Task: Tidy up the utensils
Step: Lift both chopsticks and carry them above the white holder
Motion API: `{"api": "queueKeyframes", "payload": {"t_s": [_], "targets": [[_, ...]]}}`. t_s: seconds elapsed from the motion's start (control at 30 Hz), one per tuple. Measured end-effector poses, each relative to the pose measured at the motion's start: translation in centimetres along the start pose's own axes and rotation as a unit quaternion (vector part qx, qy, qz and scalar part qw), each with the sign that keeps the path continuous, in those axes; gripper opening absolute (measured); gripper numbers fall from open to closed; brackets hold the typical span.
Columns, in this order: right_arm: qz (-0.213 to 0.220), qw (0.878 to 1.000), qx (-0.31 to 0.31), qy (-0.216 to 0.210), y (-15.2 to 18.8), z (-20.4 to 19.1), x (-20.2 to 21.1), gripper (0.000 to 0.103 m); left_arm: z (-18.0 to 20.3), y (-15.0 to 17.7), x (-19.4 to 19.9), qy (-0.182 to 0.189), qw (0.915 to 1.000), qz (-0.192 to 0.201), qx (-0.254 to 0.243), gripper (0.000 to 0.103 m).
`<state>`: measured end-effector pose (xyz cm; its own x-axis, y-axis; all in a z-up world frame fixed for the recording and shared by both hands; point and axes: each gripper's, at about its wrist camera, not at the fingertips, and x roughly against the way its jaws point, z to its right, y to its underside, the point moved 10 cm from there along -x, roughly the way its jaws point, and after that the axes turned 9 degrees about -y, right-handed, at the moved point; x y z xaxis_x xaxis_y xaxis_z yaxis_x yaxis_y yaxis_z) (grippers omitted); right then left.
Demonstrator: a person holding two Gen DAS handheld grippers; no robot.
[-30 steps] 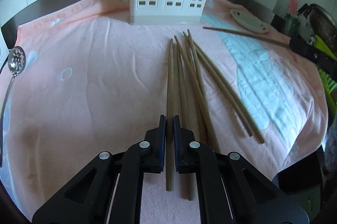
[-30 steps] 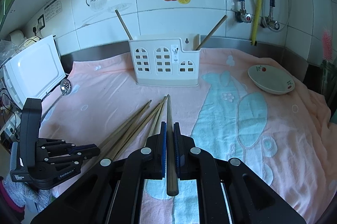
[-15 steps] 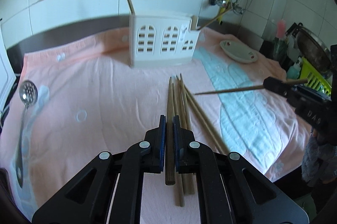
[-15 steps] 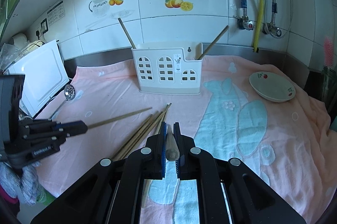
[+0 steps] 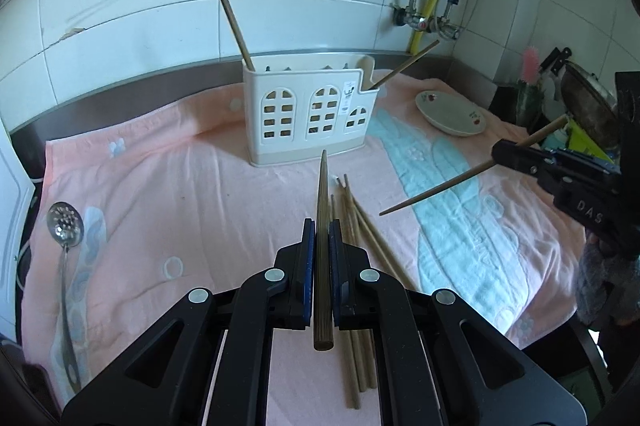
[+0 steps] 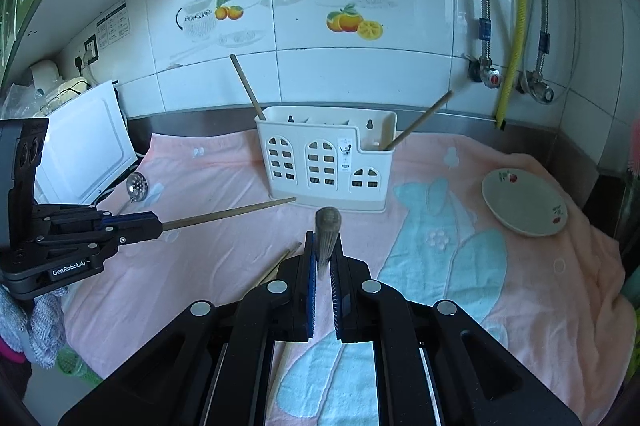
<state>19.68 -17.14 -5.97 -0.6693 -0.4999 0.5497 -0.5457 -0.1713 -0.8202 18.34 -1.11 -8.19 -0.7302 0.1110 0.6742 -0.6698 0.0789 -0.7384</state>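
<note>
My left gripper (image 5: 322, 230) is shut on a wooden chopstick (image 5: 322, 185), held above the pink towel with its thin tip aimed at the white utensil holder (image 5: 308, 113). Several loose chopsticks (image 5: 354, 226) lie on the towel just right of it. My right gripper (image 6: 324, 246) is shut on another chopstick (image 6: 328, 226), whose blunt end faces the camera. Each gripper shows in the other's view: the right gripper (image 5: 504, 151) with its stick at the right, the left gripper (image 6: 154, 224) at the left. Two chopsticks (image 6: 246, 85) stand in the holder (image 6: 324, 161), one at each end.
A slotted metal spoon (image 5: 64, 226) lies at the towel's left edge. A small white dish (image 6: 524, 201) sits at the right. A white appliance (image 6: 84, 153) stands at the left, and pipes and taps (image 6: 496, 77) run down the tiled back wall.
Both grippers have risen with their chopsticks. The left one's stick has come up off the pile; the right one's stick has swung so that its blunt end faces the camera.
</note>
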Motion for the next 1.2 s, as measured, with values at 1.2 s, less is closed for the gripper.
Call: {"api": "queueKeyframes", "payload": {"t_s": [1.2], "targets": [[0.013,0.999,0.015,0.036,-18.4,5.8,-1.3,0.006,0.3,-14.3,4.5,-0.013,0.9962,0.072,-0.048,0.006]]}}
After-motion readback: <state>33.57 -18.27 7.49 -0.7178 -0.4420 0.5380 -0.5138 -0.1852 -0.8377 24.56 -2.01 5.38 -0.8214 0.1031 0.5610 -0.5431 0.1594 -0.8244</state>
